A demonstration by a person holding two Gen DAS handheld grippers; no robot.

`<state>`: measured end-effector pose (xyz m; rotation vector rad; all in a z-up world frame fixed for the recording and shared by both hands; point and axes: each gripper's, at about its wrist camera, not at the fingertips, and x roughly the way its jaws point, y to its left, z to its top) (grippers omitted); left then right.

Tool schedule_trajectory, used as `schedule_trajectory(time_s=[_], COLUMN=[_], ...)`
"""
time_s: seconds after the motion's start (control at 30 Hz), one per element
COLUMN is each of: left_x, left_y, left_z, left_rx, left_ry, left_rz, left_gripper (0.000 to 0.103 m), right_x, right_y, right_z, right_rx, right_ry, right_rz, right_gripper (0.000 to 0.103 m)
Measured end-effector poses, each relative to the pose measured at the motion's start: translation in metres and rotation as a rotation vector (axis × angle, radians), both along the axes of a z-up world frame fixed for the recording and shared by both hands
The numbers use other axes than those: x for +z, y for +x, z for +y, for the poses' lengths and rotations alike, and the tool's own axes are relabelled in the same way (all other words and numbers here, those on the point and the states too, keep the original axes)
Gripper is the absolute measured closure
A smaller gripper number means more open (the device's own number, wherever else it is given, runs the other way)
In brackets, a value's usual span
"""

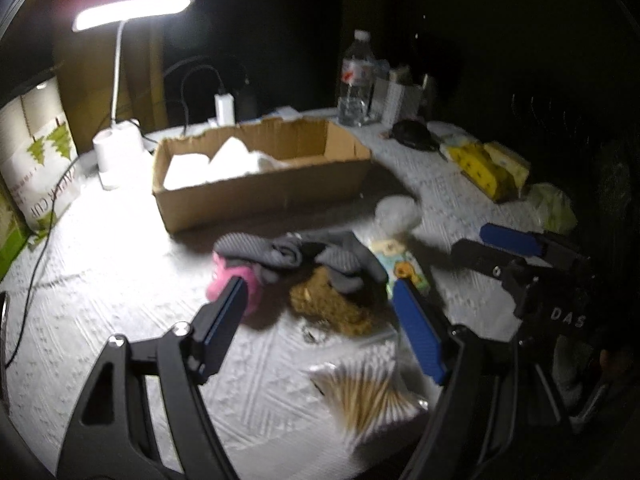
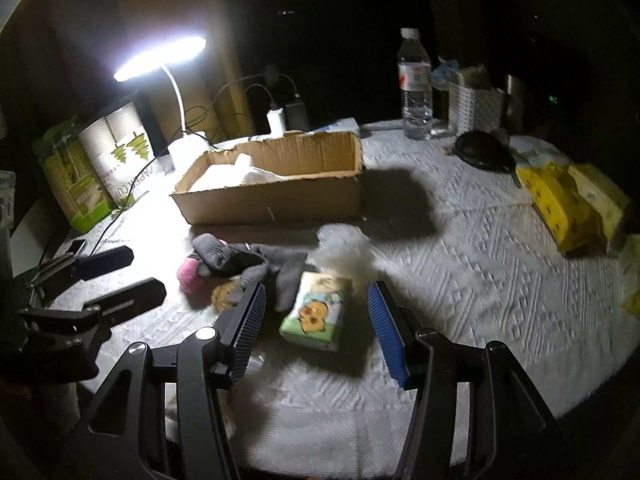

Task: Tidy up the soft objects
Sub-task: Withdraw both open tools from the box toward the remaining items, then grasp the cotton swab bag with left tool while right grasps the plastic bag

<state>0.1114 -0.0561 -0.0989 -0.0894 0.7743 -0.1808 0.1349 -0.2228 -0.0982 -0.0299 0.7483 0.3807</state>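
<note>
A heap of soft things lies on the white patterned tablecloth (image 1: 120, 280) in front of a cardboard box (image 1: 264, 196) that holds white cloth (image 1: 224, 164). The heap is a grey knitted cloth (image 1: 280, 254), a pink plush piece (image 1: 224, 280) and a brown fuzzy piece (image 1: 328, 304). Beside them are a cartoon tissue pack (image 2: 316, 312) and a white fluffy wad (image 2: 344, 252). My left gripper (image 1: 319, 282) hovers open over the heap. My right gripper (image 2: 317, 286) is open above the tissue pack, pads clear of it.
A lit desk lamp (image 1: 132, 12) stands behind the box, with cables and a charger (image 1: 224, 108). A water bottle (image 2: 416, 84), a black object (image 2: 484, 152) and yellow tissue packs (image 2: 568, 204) sit at the back right. A bag of cotton swabs (image 1: 360, 388) lies near me.
</note>
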Motion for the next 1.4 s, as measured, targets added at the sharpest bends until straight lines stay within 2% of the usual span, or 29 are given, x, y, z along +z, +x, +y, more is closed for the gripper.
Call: schedule_trajectory(time_s=[0.57,0.83,1.0,1.17,1.27,1.4], left_x=[-0.056,-0.051,-0.056,-0.064,-0.071,-0.069], left_y=[-0.005,-0.008,-0.007,-0.001,0.001,-0.001], left_z=[-0.027,-0.035,-0.044,-0.049,-0.054,-0.056], left_rx=[-0.019,-0.048,-0.086,-0.105,-0.121,-0.138], left_ry=[0.016,0.030,0.034,0.047,0.065,0.068], left_rz=[0.183,0.166,0.189,0.220,0.238,0.222], left_gripper=[0.027,0.026,0.026,0.019,0.019,0.019], right_x=[-0.027,-0.033,-0.036,-0.040,-0.042,-0.042], right_y=[-0.005,0.001,0.005,0.011,0.013,0.015], right_z=[-0.029,-0.030,-0.030,-0.030,-0.029,-0.030], right_rx=[-0.037,-0.039,-0.042,-0.041,-0.040,-0.043], right_ry=[0.036,0.045,0.048,0.048,0.049,0.052], right_rz=[0.050,0.067,0.078,0.089,0.096,0.097], right_gripper=[0.046,0.046,0.046,0.046,0.046,0.046])
